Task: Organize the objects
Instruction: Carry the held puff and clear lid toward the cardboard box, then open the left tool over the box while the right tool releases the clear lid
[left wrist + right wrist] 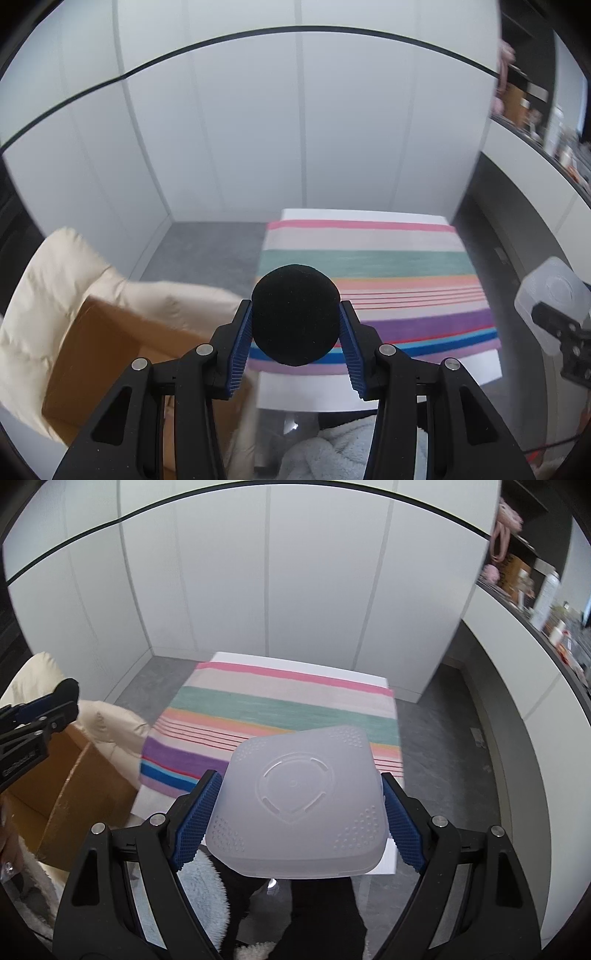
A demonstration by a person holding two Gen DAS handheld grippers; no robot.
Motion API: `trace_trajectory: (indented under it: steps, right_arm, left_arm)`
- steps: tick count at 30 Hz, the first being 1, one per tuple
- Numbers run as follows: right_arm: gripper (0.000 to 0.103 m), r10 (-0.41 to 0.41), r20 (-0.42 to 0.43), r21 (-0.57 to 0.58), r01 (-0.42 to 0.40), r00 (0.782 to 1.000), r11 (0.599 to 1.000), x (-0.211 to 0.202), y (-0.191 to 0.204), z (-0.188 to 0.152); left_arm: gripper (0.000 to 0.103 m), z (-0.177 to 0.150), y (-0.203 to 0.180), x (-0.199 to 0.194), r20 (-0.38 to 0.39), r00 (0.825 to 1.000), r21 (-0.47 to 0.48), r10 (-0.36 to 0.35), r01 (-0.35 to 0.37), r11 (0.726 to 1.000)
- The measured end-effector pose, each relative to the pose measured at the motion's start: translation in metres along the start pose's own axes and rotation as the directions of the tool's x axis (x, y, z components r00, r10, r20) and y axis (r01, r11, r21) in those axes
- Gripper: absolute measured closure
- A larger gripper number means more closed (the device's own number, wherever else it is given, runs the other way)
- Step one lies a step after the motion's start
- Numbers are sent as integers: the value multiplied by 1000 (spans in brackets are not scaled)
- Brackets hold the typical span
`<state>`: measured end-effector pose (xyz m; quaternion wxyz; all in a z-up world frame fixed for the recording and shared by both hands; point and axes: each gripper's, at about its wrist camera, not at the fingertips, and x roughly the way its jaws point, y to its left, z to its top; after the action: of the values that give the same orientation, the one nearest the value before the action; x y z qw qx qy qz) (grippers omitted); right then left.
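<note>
My left gripper [295, 323] is shut on a black fuzzy ball [295, 317], held above the near left edge of a striped cloth [369, 273] on a white table [295, 391]. The same ball [68, 688] shows at the far left of the right wrist view. My right gripper [299, 803] is shut on a translucent white plastic container [299, 805], bottom side facing the camera, over the cloth's near edge [258, 716]. That container [550, 295] also appears at the right edge of the left wrist view.
An open cardboard box [110, 354] sits left of the table, beside a cream padded cushion [48, 280]. A pale fluffy fabric [199, 890] lies below the grippers. White cabinet doors [295, 129] stand behind the table. A cluttered counter [554, 627] runs along the right.
</note>
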<state>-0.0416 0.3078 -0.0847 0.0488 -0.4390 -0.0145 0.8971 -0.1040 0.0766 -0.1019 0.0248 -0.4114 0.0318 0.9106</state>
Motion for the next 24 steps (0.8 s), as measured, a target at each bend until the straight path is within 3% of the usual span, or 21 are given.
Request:
trace_trajectory:
  steps: [11, 17, 22, 24]
  right_arm:
    - [17, 160, -8, -200, -158, 987, 967, 10, 137, 14]
    - [17, 263, -61, -309, -269, 963, 912, 16, 229, 18]
    - [17, 367, -103, -385, -377, 924, 842, 17, 310, 1]
    - [17, 377, -127, -411, -395, 917, 822, 20, 336, -6]
  left_arm:
    - [57, -32, 123, -13, -32, 990, -164, 140, -143, 976]
    - [57, -64, 199, -20, -88, 967, -277, 240, -256, 926]
    - [57, -90, 246, -19, -155, 944, -322, 292, -328, 888]
    - [51, -97, 257, -21, -162, 939, -334, 304, -342, 878]
